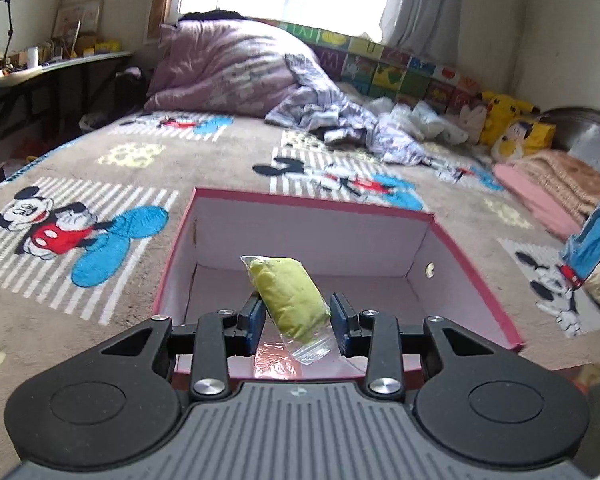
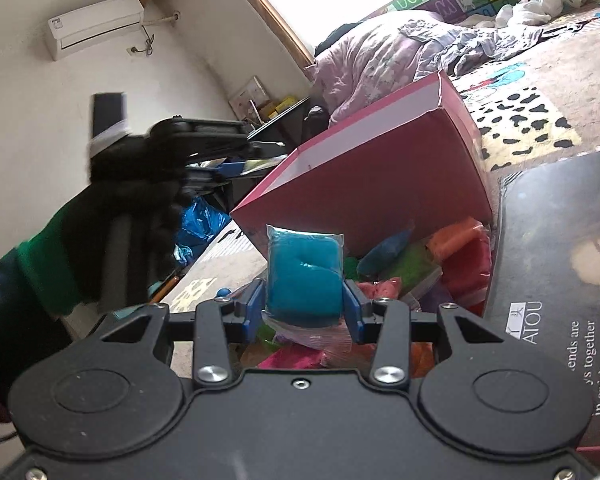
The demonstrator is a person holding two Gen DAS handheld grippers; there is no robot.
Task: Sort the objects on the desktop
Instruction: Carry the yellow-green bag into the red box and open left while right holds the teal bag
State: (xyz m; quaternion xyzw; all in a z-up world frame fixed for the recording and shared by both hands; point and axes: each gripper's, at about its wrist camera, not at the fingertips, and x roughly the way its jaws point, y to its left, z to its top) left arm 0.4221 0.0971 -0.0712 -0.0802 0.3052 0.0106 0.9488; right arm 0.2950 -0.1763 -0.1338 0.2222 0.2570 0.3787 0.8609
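At lower centre, the left hand-held gripper [image 1: 296, 318] stood parted around a yellow-green clay packet [image 1: 290, 298] over the pink box [image 1: 480, 280]. The right hand-held gripper [image 2: 305, 306] clamped a teal clay packet [image 2: 305, 276] beside the pile of packets [image 2: 420, 268].

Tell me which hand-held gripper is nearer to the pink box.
Left. The left hand-held gripper hangs over the open pink box with the yellow-green packet; the right hand-held gripper is beside it, holding the blue packet.
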